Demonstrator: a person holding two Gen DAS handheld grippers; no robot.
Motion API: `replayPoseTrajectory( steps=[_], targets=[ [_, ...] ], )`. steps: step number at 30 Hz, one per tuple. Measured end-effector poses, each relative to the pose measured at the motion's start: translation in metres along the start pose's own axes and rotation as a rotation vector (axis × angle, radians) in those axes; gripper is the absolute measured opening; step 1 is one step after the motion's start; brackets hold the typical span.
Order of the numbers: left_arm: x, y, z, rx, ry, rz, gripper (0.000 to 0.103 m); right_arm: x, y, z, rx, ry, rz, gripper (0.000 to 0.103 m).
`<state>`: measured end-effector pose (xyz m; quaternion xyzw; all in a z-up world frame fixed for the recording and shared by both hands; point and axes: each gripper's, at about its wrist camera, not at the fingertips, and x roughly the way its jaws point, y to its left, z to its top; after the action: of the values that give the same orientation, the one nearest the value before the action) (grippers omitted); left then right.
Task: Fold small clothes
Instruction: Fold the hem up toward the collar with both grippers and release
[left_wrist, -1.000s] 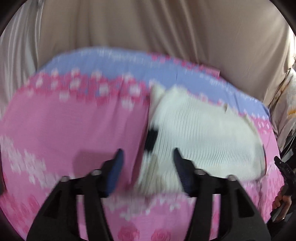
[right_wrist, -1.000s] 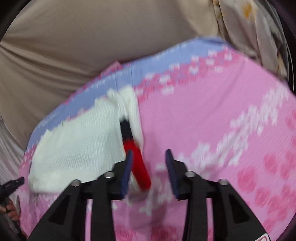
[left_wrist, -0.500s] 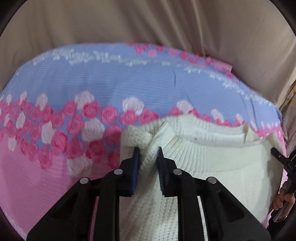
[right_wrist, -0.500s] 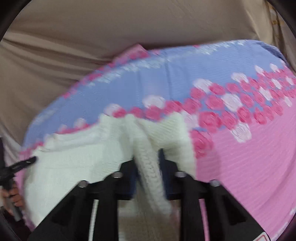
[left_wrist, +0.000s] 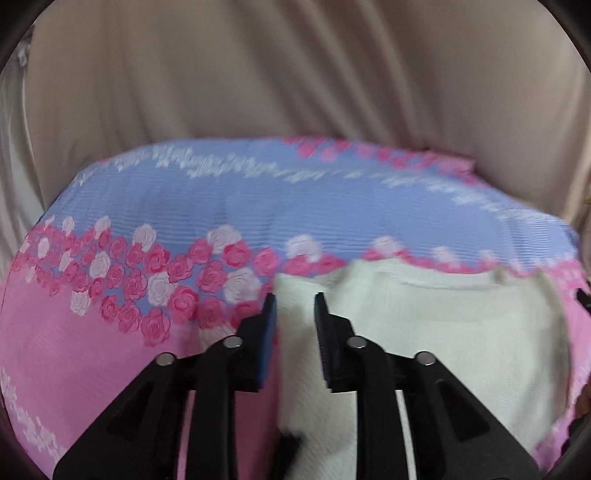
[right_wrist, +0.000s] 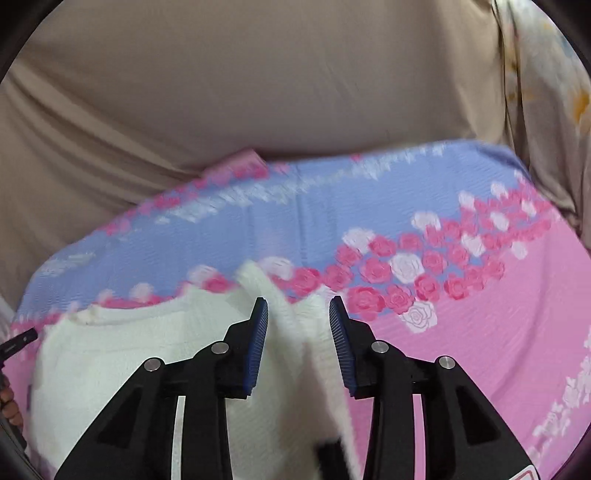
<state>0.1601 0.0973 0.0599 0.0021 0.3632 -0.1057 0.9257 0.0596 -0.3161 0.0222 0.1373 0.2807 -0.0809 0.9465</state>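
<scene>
While both sets of fingers are spread with nothing pinched, the left gripper (left_wrist: 294, 314) straddles the left edge of the white knit sweater (left_wrist: 424, 332); the right gripper (right_wrist: 298, 319) has a raised fold of sweater between its blue pads, not clamped; sweater lies flat on the pink and blue rose-print bedspread (left_wrist: 166, 221); beige curtain (left_wrist: 295, 74) behind.

Two wrist views, low and close over the bed

Each looks forward past its own fingers; both share the white sweater (left_wrist: 424, 332) (right_wrist: 129, 354) and floral sheet (left_wrist: 221, 206) (right_wrist: 288, 221).
</scene>
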Motion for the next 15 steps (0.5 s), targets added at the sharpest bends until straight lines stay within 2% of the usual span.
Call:
replayPoseTrajectory(
  steps=[2,5,6,7,8,9,10,11,12,13,15],
  targets=[
    [-0.025,-0.025,-0.014,0.058,-0.021,-0.042,0.023,-0.016,0.039,-0.019,-0.077,0.049,0.131,0.035],
    [-0.015,-0.067,-0.05,0.125,0.087,-0.096,0.025,-0.013,0.112,-0.075,-0.192,0.222,0.343,0.033],
    [-0.003,-0.075,-0.065,0.137,0.142,-0.106,0.027,-0.01,0.129,-0.093,-0.232,0.263,0.371,0.029],
    [0.008,-0.073,-0.077,0.127,0.187,-0.091,0.027,-0.008,0.141,-0.111,-0.288,0.283,0.349,0.024],
    [0.014,-0.068,-0.086,0.114,0.214,-0.079,0.026,-0.008,0.142,-0.121,-0.322,0.285,0.296,0.024],
    [0.009,-0.055,-0.093,0.098,0.19,-0.083,0.026,-0.009,0.134,-0.128,-0.342,0.278,0.223,0.024],
    [0.003,-0.045,-0.096,0.09,0.18,-0.072,0.025,-0.015,0.111,-0.131,-0.321,0.269,0.168,0.025],
    [-0.001,-0.034,-0.098,0.076,0.183,-0.055,0.023,-0.021,0.089,-0.132,-0.28,0.27,0.15,0.024],
    [-0.005,-0.02,-0.102,0.049,0.208,-0.067,0.018,-0.028,0.06,-0.132,-0.225,0.267,0.119,0.023],
    [-0.004,-0.011,-0.107,0.03,0.227,-0.077,0.017,-0.038,0.03,-0.132,-0.169,0.263,0.107,0.01],
    [-0.01,-0.005,-0.118,0.017,0.212,-0.087,0.016,-0.05,-0.011,-0.134,-0.121,0.252,-0.027,0.007]
  ],
)
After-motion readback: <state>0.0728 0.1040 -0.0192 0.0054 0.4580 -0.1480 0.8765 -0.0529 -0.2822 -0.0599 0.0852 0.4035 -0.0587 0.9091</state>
